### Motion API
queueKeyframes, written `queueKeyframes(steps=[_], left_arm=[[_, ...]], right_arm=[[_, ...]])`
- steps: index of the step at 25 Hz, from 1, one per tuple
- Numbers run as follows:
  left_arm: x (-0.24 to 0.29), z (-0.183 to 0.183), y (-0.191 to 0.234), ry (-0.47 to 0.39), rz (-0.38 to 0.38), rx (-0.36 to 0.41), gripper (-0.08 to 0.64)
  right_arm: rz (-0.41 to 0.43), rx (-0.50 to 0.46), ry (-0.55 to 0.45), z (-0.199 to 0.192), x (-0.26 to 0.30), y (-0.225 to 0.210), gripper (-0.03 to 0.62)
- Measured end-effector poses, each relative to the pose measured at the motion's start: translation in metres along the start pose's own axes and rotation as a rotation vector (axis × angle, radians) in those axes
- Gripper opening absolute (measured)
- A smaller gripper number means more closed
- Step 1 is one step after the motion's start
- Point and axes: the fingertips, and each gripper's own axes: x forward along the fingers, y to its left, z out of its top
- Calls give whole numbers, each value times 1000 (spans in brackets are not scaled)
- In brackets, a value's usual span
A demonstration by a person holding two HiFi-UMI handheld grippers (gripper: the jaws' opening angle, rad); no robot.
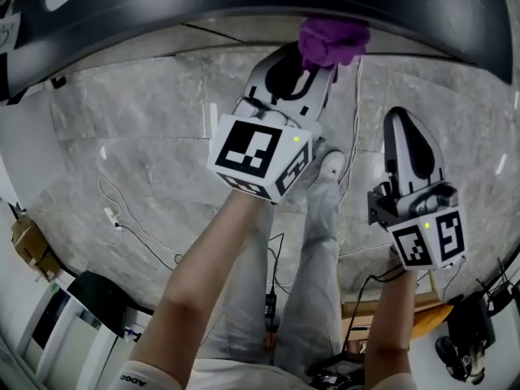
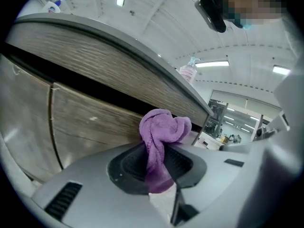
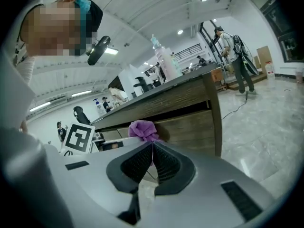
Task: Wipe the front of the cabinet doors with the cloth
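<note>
A purple cloth (image 1: 331, 41) bunches out of my left gripper (image 1: 313, 70), which is shut on it and held up against the cabinet at the top of the head view. In the left gripper view the cloth (image 2: 163, 133) sits at the wood-grain cabinet door (image 2: 90, 122), just under the countertop edge (image 2: 118, 46); whether it touches I cannot tell. My right gripper (image 1: 404, 122) hangs lower and to the right, away from the doors. Its jaws are shut with nothing between them (image 3: 153, 148). Past them show the cloth (image 3: 142, 129) and a door (image 3: 190, 127).
A spray bottle (image 3: 162, 58) stands on the countertop. Cables (image 1: 122, 222) trail over the marble floor (image 1: 146, 120), with boxes and gear at the lower left and right. The person's legs (image 1: 321, 242) stand below the grippers. Another person (image 3: 235, 56) stands far off.
</note>
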Motion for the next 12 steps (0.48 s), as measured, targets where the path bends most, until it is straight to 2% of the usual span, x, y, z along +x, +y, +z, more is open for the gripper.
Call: queueKeyframes(steps=[6, 12], left_arm=[[-58, 6, 125, -8, 69, 8, 83], [-80, 17, 153, -6, 115, 29, 83]], right_arm=[[50, -26, 59, -47, 73, 72, 28], [58, -30, 76, -52, 71, 81, 29]])
